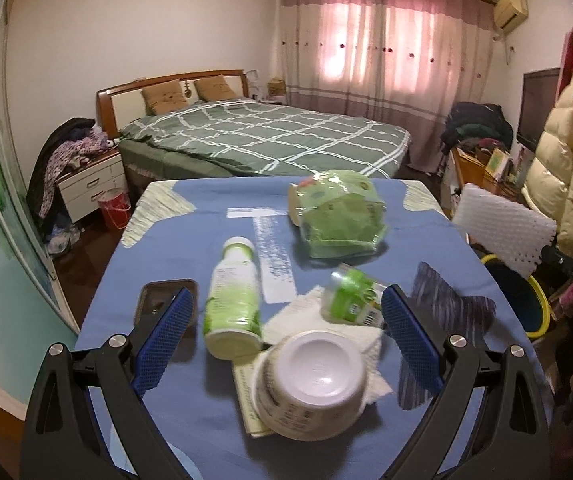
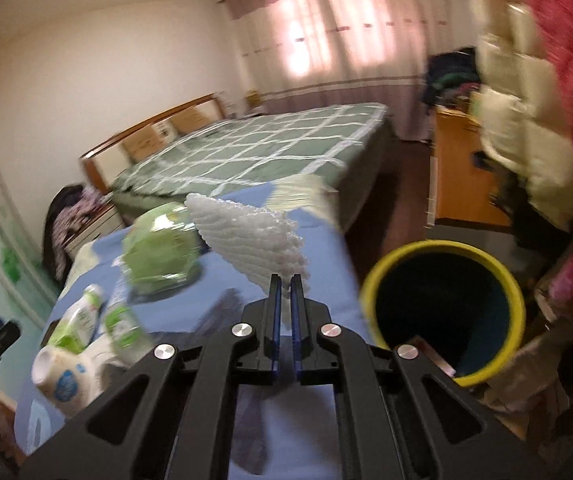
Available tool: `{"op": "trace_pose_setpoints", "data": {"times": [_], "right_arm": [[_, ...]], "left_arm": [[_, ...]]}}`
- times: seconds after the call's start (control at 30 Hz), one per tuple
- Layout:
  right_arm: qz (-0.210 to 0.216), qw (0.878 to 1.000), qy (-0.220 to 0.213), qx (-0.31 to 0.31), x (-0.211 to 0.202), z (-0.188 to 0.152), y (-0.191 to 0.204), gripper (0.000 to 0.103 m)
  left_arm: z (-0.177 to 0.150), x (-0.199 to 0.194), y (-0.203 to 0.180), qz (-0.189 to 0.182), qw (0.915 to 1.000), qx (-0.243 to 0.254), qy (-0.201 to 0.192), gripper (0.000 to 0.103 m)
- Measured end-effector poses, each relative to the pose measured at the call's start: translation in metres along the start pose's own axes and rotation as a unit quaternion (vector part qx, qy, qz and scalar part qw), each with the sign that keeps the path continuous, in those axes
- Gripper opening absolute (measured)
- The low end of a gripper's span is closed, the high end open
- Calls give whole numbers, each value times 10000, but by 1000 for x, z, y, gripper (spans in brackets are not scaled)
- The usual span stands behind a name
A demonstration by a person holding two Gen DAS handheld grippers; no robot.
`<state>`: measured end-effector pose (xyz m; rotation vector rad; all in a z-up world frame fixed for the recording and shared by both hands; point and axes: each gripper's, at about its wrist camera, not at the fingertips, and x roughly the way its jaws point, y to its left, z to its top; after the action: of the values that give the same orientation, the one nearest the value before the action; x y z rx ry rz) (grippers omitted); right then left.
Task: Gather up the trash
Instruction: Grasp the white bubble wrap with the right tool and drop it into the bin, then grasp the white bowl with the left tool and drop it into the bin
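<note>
My right gripper [image 2: 285, 280] is shut on a white foam net sleeve [image 2: 246, 240] and holds it in the air over the table's right edge, just left of a bin with a yellow rim [image 2: 442, 312]. The sleeve also shows in the left wrist view [image 1: 502, 232]. My left gripper [image 1: 286, 308] is open over the blue table [image 1: 206, 432]. Between its fingers lie a white and green bottle [image 1: 232, 300], a small green bottle [image 1: 350, 300], an upturned white cup [image 1: 312, 388] and a white tissue [image 1: 370, 340]. A green wrapper bundle [image 1: 338, 212] lies farther back.
A phone [image 1: 154, 304] lies by the left fingertip. A white paper strip [image 1: 274, 260] and a dark cloth patch [image 1: 446, 304] lie on the table. A bed [image 1: 262, 136] stands behind. Coats [image 1: 566, 152] hang at the right, a nightstand [image 1: 90, 184] at the left.
</note>
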<state>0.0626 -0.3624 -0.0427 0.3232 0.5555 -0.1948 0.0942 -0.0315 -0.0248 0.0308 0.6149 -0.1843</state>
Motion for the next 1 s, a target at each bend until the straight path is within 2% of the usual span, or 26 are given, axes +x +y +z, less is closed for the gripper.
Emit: {"op": "trace_pose_setpoints", "data": {"times": [0.27, 0.33, 0.63, 0.77, 0.87, 1.0], "right_arm": [[-1040, 9924, 20, 654, 10, -7, -65, 5], [-1178, 9904, 55, 717, 14, -9, -75, 5], [-1467, 9844, 331, 911, 37, -18, -88, 5], [-1588, 9817, 426, 961, 43, -21, -90, 8], [-1630, 9811, 423, 948, 45, -22, -88, 19], [-1622, 9817, 449, 892, 49, -24, -83, 22]], "left_arm": [[-5, 3, -26, -189, 9994, 246, 151, 94], [-6, 7, -29, -217, 9991, 292, 202, 94], [-9, 24, -37, -253, 9982, 376, 392, 94], [-11, 29, -35, -265, 9980, 355, 441, 94], [-12, 31, -32, -275, 9980, 323, 462, 94], [-13, 33, -29, -283, 9979, 298, 494, 94]]}}
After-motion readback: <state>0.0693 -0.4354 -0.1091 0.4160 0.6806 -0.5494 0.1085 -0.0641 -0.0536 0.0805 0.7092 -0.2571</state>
